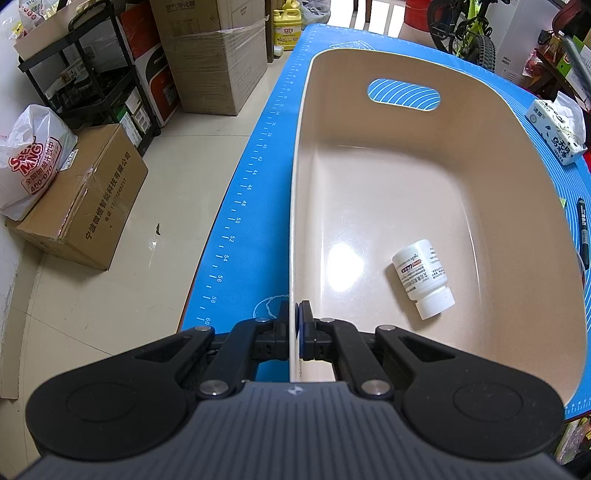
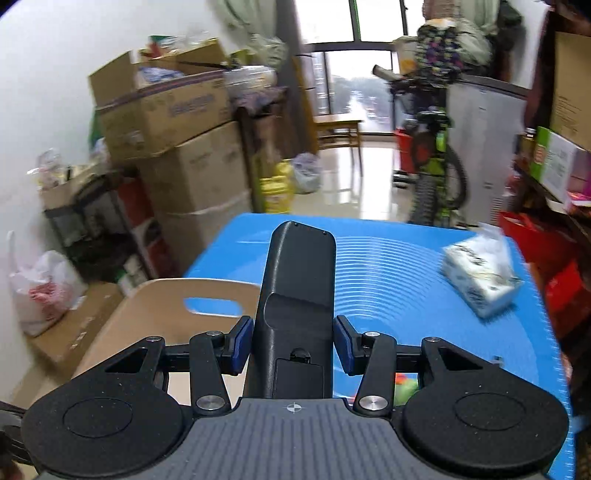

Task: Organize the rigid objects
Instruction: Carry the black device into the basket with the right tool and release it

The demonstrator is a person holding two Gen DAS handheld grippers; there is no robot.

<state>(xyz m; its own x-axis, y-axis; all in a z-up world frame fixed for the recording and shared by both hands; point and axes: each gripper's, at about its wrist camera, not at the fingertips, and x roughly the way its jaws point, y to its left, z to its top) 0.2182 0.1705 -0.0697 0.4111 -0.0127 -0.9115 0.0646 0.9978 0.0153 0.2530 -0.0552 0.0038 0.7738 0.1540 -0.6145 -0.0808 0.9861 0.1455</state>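
A beige plastic bin with a handle slot stands on the blue mat. A white pill bottle lies on its side on the bin's floor. My left gripper is shut on the bin's near left rim. My right gripper is shut on a dark grey remote control, back side up, held above the mat to the right of the bin.
A tissue pack sits on the mat's far right, also in the right wrist view. A black marker lies right of the bin. Cardboard boxes, a shelf and a bicycle stand around the table.
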